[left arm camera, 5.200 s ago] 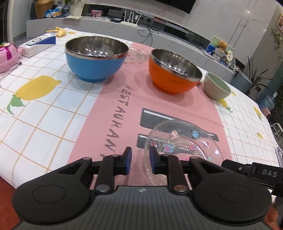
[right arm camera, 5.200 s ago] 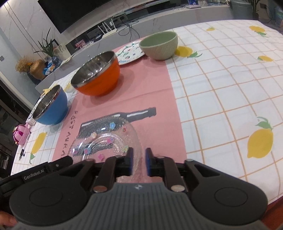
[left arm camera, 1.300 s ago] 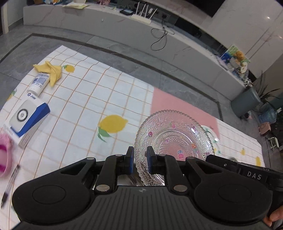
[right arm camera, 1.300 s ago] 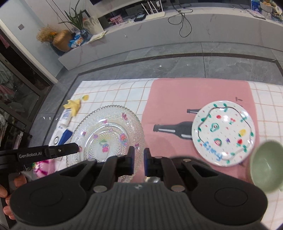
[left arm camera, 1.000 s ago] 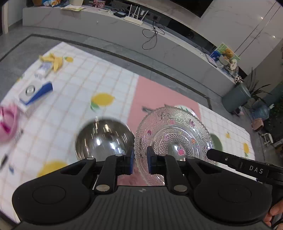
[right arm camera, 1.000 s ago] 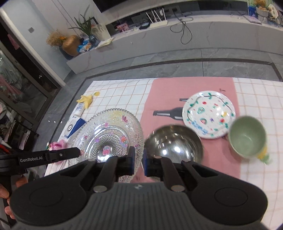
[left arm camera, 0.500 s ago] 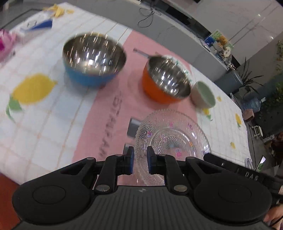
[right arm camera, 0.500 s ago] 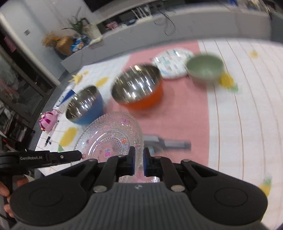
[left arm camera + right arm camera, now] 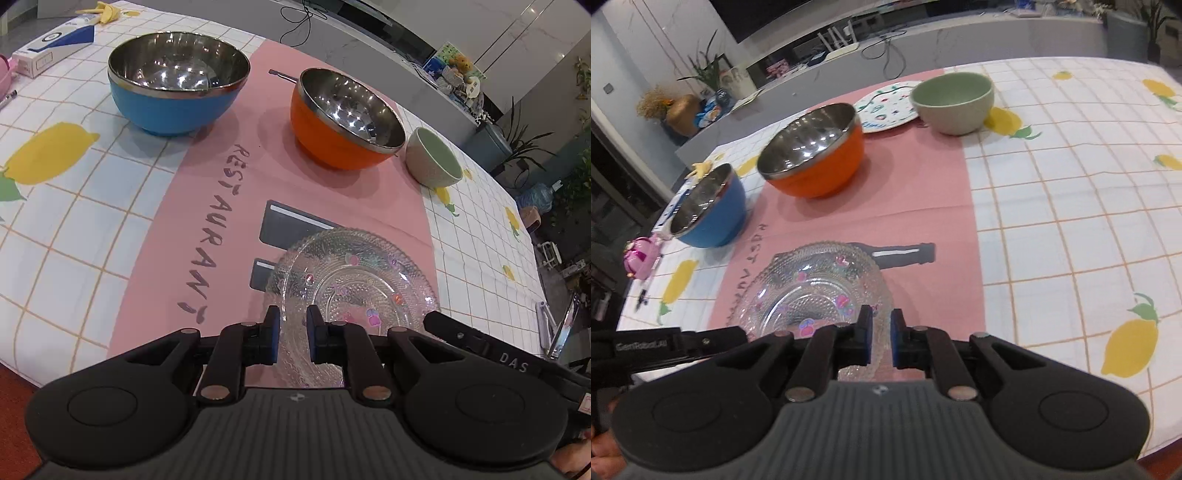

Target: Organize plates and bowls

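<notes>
**Left wrist and right wrist: one glass plate, two grips**

Left wrist view shows the left gripper (image 9: 291, 339) clenched on the near rim of the glass plate (image 9: 354, 280), which sits low over the pink runner (image 9: 207, 206). The right gripper's arm (image 9: 476, 347) reaches in from the right. Beyond lie the blue bowl (image 9: 173, 107), the orange bowl (image 9: 332, 136) and the green bowl (image 9: 432, 162), then a blue-white box (image 9: 55, 48) at the far left edge.

Right wrist view shows the right gripper (image 9: 881, 338) clamped on the same plate's (image 9: 809, 291) opposite rim, with the left gripper's arm (image 9: 665, 347) at the left. Only here does the painted plate (image 9: 886, 107) appear, behind the orange bowl (image 9: 816, 162) and just beside the green bowl (image 9: 953, 99). The blue bowl (image 9: 709, 210) and a pink toy (image 9: 641, 256) sit left. Whether the glass plate touches the runner cannot be told.
</notes>
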### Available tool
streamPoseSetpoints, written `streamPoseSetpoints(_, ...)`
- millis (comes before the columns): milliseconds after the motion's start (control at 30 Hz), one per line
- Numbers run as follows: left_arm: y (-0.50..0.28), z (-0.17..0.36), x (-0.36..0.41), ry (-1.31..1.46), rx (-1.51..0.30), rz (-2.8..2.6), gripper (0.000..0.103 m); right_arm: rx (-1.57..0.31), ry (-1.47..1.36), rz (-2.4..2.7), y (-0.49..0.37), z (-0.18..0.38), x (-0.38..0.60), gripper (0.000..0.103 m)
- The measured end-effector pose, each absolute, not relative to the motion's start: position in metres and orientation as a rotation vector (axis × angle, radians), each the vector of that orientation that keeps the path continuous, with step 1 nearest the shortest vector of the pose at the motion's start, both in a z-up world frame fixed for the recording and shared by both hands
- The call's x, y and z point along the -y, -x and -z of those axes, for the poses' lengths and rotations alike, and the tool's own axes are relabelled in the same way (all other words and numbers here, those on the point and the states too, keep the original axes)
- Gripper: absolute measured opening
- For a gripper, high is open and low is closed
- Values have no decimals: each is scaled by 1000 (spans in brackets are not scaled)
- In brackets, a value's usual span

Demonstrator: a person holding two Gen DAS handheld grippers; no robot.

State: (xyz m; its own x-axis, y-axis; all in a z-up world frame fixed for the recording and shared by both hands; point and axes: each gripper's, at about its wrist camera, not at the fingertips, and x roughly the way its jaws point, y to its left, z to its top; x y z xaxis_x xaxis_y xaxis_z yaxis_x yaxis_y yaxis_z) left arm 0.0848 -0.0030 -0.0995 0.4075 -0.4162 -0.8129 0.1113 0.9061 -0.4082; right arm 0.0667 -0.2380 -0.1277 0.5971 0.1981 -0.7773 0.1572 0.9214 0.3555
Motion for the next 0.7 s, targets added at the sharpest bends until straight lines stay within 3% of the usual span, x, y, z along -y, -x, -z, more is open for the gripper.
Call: streamPoseSetpoints(700,-80,100,13,208,-1073,324,14,-911,-363,-3,-61,136,232,8)
